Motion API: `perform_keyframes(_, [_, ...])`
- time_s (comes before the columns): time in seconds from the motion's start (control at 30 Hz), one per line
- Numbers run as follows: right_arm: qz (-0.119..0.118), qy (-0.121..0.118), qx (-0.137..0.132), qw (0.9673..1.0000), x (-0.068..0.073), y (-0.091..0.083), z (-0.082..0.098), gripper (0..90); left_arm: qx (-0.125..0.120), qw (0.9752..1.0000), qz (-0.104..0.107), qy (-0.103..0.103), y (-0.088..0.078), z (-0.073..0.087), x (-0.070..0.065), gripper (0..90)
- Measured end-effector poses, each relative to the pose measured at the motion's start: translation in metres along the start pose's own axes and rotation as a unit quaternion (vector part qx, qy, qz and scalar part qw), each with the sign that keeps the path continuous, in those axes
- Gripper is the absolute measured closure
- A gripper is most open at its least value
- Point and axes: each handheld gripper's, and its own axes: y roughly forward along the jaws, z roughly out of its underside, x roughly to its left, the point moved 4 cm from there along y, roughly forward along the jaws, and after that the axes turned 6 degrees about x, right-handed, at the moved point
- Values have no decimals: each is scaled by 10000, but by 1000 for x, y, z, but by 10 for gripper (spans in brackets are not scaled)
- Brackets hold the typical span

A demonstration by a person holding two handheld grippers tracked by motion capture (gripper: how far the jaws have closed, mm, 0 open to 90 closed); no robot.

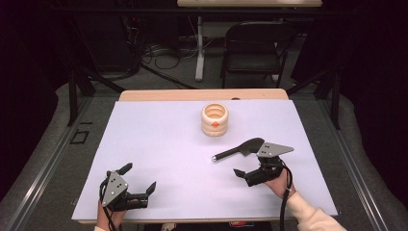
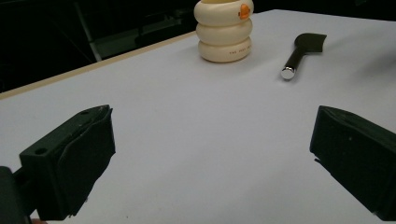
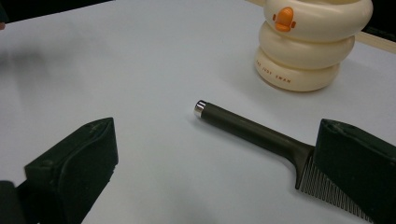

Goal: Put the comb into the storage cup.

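Left gripper (image 1: 139,183) sits nearest the camera, at the front-left corner of the tabletop (image 1: 159,139), jaws spread wide, nothing between them, clear of everything. Its own view looks across bare white surface toward the cream holder (image 2: 224,30) and the comb (image 2: 301,52), both well apart from it.

Right gripper (image 1: 250,161) is toward the front-right, also released: jaws wide apart, gripping nothing. Comb (image 1: 239,150) lies flat just beside it, right of the tabletop's centre, handle with its silver end cap pointing toward the left edge. In the right gripper view the comb (image 3: 252,133) has its toothed end running behind the right-hand jaw; can't tell if they touch.

Cream holder (image 1: 215,119), three stacked rings with an orange duck emblem, stands upright near the middle of the back edge, apart from the comb.
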Motion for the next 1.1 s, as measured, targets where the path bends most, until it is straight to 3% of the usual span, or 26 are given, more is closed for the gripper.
perform_keyframes(0.7, [-88,-38,100,9999,-7,19,-13,0,30,10000,-32,-15,-2,1,0,2])
perform_keyframes(1.1, [-84,93,96,9999,-16,25,-18,0,30,10000,-47,-12,-4,2,1,2])
